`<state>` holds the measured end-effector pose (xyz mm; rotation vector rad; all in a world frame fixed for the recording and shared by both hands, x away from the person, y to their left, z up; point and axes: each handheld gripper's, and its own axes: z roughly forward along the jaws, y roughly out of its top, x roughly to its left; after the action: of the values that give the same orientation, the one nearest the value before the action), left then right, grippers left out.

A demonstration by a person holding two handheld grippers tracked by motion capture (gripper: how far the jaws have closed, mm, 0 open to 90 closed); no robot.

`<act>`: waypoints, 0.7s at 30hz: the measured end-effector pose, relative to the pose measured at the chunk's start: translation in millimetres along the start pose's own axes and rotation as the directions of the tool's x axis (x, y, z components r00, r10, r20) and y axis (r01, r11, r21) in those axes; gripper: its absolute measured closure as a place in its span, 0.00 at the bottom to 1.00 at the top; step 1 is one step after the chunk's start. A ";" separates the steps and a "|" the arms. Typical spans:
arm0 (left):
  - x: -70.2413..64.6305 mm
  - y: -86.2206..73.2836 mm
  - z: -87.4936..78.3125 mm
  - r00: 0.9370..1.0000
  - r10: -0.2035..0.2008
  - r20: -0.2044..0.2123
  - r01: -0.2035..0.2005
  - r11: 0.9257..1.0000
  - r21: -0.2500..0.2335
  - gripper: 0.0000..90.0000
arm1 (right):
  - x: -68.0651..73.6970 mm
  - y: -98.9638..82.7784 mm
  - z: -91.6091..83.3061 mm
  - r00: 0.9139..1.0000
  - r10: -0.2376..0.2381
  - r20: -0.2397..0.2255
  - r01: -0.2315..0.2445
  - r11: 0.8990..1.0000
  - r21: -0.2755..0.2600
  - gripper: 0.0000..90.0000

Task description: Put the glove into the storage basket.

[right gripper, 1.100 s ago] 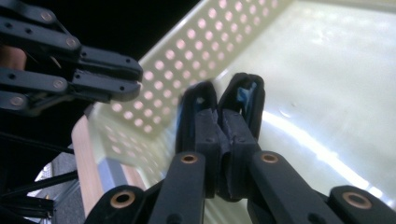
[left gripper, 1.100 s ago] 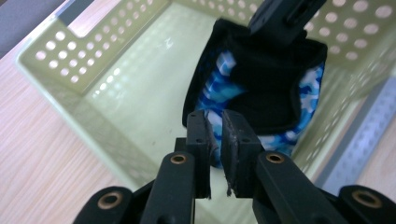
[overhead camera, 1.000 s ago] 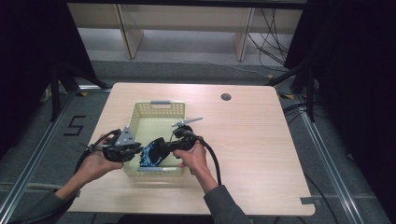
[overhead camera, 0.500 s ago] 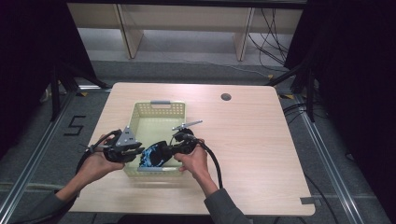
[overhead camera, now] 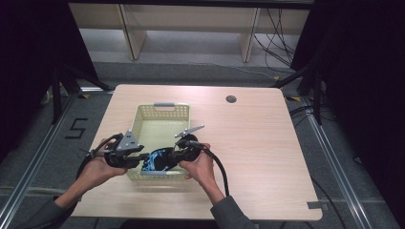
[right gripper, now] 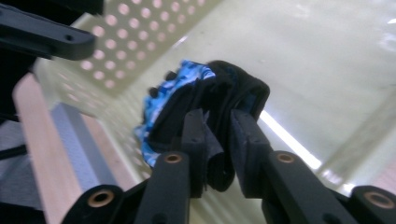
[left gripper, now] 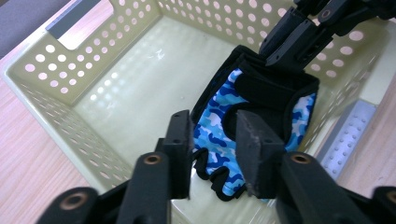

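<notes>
— What has just changed?

— Both of my grippers have just been opening. On my left gripper (left gripper: 212,140) the jaws stand a moderate way apart with nothing pinched; the blue camouflage glove (left gripper: 261,88) lies beyond them, its finger end showing through the gap.

— And the other hand?

— My right gripper (right gripper: 217,135) has eased too, but less. The glove's black cuff sits bunched between its jaws and seems to touch both pads, so I read that as a loosening hold, not a full release (the fabric is too crumpled for me to be surer).

— Where is the glove, then?

— Inside the pale green basket (overhead camera: 138,119), at the near end, leaning toward the wall closest to me, cuff uppermost. The basket sits on the worktop (overhead camera: 258,157), left of the middle.

— What does that mean for the job?

— I judge the glove is being let go into the basket. The left side is already free; the right must open a little wider before the cuff drops. Then both hands can lift clear without dragging it out.
</notes>
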<state>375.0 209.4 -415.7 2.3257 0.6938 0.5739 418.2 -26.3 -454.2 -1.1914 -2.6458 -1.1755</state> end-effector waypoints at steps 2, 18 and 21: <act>0.1 0.1 -1.9 1.000 -0.012 0.002 0.012 1.000 -0.005 0.66 | 1.6 -0.4 -1.7 1.000 0.009 0.028 -0.009 1.000 -0.003 0.78; -9.4 2.3 -15.0 0.995 -0.099 0.014 0.099 0.992 -0.076 0.46 | -0.2 2.4 -33.7 0.998 -0.044 0.035 0.048 0.992 -0.114 0.62; -12.7 2.4 -17.3 0.992 -0.121 0.027 0.123 0.988 -0.090 0.43 | -4.7 -1.5 -42.6 0.999 -0.043 0.025 0.046 0.990 -0.137 0.58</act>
<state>356.5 207.9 -404.7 2.1848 0.7778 0.5140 408.8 -57.2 -426.0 -1.1761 -2.6584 -1.3801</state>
